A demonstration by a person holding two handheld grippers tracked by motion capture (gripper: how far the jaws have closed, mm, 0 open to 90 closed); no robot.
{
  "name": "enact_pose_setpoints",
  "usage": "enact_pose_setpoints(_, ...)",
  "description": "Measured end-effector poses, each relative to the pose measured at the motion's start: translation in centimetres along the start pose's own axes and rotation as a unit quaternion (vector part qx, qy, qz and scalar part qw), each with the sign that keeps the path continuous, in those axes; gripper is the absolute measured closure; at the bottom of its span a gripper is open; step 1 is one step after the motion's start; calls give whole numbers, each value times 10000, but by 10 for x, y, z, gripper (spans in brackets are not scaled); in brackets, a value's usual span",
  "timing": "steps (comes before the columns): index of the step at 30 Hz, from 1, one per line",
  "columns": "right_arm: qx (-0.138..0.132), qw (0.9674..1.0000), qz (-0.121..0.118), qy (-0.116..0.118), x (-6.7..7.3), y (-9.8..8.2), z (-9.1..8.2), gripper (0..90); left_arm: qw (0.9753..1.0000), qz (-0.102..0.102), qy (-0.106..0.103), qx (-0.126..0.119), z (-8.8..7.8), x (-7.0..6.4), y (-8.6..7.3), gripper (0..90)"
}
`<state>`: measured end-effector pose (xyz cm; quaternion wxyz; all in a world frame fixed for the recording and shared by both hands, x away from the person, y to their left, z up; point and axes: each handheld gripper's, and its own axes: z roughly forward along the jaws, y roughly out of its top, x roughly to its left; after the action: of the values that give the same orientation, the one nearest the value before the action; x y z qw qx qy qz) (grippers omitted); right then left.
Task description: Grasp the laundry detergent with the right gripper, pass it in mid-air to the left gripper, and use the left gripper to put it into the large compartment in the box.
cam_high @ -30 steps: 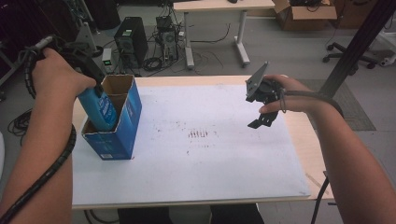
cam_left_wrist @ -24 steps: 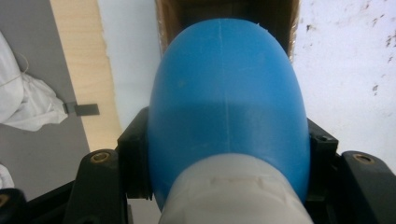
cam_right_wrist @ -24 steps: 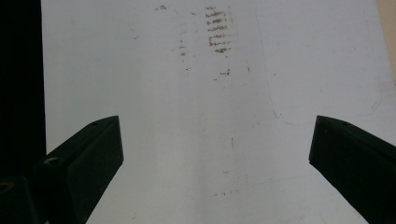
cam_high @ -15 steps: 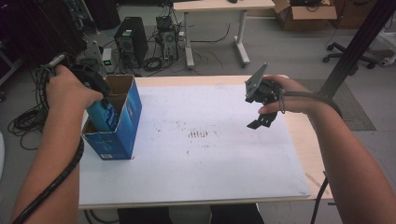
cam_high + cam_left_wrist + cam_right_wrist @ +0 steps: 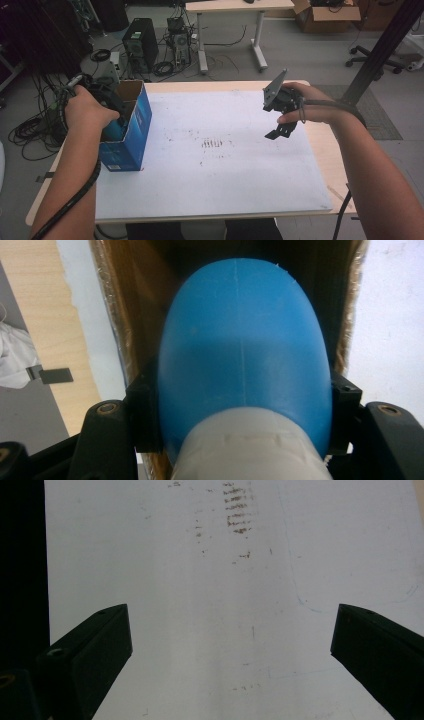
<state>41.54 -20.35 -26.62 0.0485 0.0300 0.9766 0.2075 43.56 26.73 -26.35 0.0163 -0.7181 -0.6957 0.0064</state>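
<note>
We found the left tool [image 5: 242,440] clenched on a blue bottle [image 5: 243,340], its two black jaws pressed against the bottle's sides just above a pale, whitish neck section. In the left gripper view the bottle's rounded blue base pointed down into the open top of a cardboard box [image 5: 107,315], brown inner walls showing on both sides of it. In the high view the left hand [image 5: 86,106] sat at the near rim of that blue box [image 5: 131,135], which stood upright at the left edge of the white sheet [image 5: 220,175] covering the tabletop [image 5: 327,155]; little of the bottle itself could be made out there behind the hand.

The right tool [image 5: 280,112] was held above the right part of the sheet, well apart from the box. Its jaws stood wide and released, with nothing between them; its own view showed bare sheet with a patch of brown smudges [image 5: 235,515].

Our judgement: the work in hand was placing the bottle into the box, and it was well advanced. The bottle had entered the opening and was partly inside. We could not tell whether its base had reached the bottom. Remaining, as far as we could judge: lower it fully, release the grip, and lift the left tool clear of the box. The right tool had no evident part at this stage.
</note>
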Motion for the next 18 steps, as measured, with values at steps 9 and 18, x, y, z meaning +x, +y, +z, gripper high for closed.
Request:
enact_pose_setpoints(9, 12, 10000, -10, 16, 0, 2, 2, 32, 10000, 48, 47, 45, 11, 0, 1, 377)
enact_pose_setpoints(18, 23, 10000, -9, 43, 0, 2, 4, 33, 9999, 78, 80, 55, 17, 1, 2, 376)
